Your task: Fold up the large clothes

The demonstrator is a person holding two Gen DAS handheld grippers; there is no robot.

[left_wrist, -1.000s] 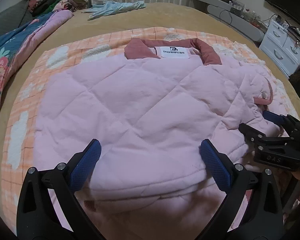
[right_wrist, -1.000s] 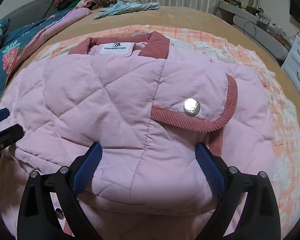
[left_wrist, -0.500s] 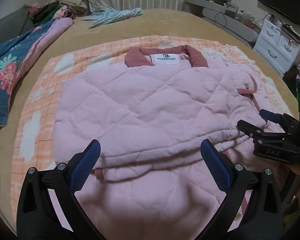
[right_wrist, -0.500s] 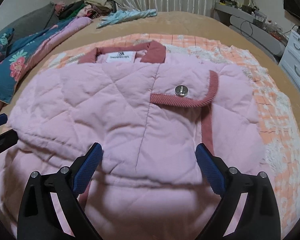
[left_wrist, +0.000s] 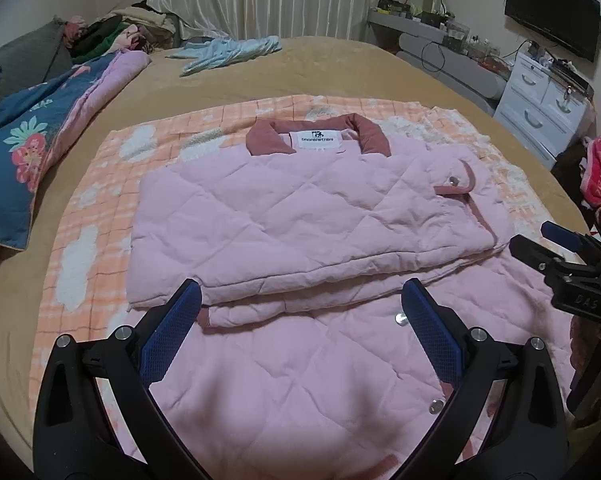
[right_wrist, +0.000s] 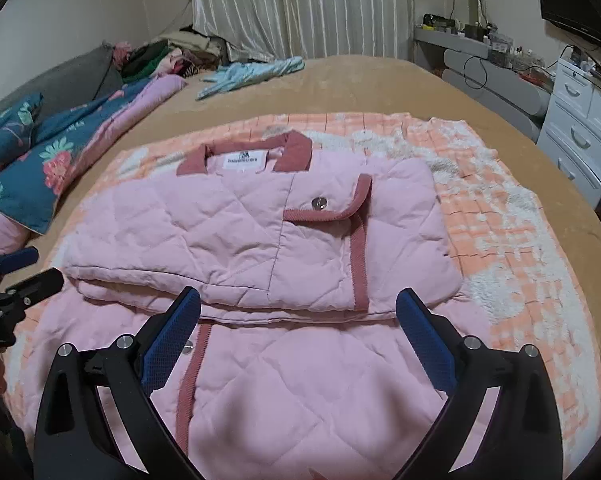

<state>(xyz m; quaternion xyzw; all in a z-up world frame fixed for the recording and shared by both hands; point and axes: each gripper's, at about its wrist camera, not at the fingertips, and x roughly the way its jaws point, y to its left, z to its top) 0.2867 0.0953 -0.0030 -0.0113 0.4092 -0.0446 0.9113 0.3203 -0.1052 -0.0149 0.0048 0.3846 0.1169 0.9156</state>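
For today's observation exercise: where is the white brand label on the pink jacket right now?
In both views the white label sits inside the dark pink collar at the far edge of the pink jacket, lying on the checked blanket.

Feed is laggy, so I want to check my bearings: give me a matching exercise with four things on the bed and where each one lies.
Things:
1. pink jacket
2. light blue garment
3. floral quilt
4. checked blanket

Places:
A. spread directly under the jacket
B. bunched along the bed's left edge
C. far side of the bed, near the curtain
D. partly folded, in front of both open grippers

Pairs: 1-D, 2-C, 3-B, 4-A
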